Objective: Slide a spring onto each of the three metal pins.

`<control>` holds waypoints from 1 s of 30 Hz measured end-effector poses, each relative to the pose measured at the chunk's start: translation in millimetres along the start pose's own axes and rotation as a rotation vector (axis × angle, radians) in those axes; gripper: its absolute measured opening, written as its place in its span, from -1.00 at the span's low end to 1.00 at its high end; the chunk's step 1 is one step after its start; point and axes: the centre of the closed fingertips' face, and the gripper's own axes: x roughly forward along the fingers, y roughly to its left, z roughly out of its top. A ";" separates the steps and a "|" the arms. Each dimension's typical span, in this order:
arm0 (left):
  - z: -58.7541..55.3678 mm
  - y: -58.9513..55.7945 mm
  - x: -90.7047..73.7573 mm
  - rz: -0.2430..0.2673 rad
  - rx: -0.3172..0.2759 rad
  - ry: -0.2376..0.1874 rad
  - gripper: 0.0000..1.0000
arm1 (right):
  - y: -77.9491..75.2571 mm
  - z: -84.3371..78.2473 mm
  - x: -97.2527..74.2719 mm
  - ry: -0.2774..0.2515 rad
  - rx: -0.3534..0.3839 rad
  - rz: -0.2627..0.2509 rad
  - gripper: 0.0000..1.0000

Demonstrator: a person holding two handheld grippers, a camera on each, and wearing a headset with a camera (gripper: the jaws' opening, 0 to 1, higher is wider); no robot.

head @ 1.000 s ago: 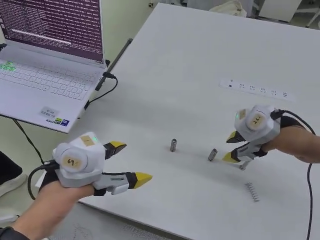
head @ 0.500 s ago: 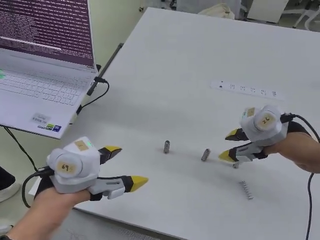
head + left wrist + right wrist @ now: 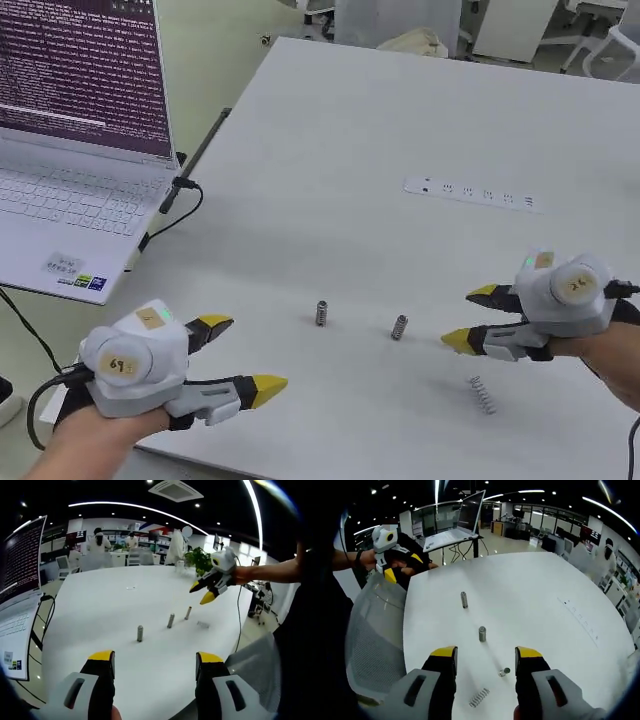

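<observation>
Two short metal pins stand on the white table, each wearing a spring: one (image 3: 321,313) left, one (image 3: 399,327) to its right. In the right gripper view a bare pin (image 3: 504,671) stands between my right gripper's (image 3: 486,652) open fingers, with a loose spring (image 3: 479,697) lying beside it. The same loose spring (image 3: 482,394) lies below my right gripper (image 3: 470,316) in the head view. My left gripper (image 3: 240,355) hovers open and empty at the table's near left edge. The left gripper view looks past my left gripper (image 3: 156,656) to the three pins (image 3: 171,620).
An open laptop (image 3: 70,200) sits at the left with a cable (image 3: 185,185) plugged into its side. A white power strip (image 3: 475,193) lies further back on the table (image 3: 330,130). A mesh chair back (image 3: 375,630) stands at the table's edge.
The head camera has shifted. My right gripper has drawn back to the right, away from the pins, still open. The left gripper has hardly moved.
</observation>
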 end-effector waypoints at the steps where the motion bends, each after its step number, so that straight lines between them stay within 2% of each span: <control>1: -0.3 0.2 0.1 -0.001 0.001 0.002 0.23 | 0.4 -2.4 -3.8 -0.005 0.011 -0.009 -0.10; 10: 1.2 -1.4 3.5 -0.012 0.005 0.007 0.22 | 0.4 -16.8 -30.9 -0.078 0.118 -0.095 -0.01; 18: -1.0 -3.2 2.2 -0.015 0.006 0.013 0.24 | 9.1 -26.3 -50.7 -0.142 0.199 -0.142 0.11; 25: -5.4 -1.2 0.1 -0.011 0.003 0.022 0.24 | 13.2 -39.1 -60.6 -0.146 0.234 -0.170 0.14; 30: -2.7 -2.1 -0.7 -0.009 0.003 0.020 0.24 | 15.4 -45.2 -66.6 -0.158 0.260 -0.188 0.16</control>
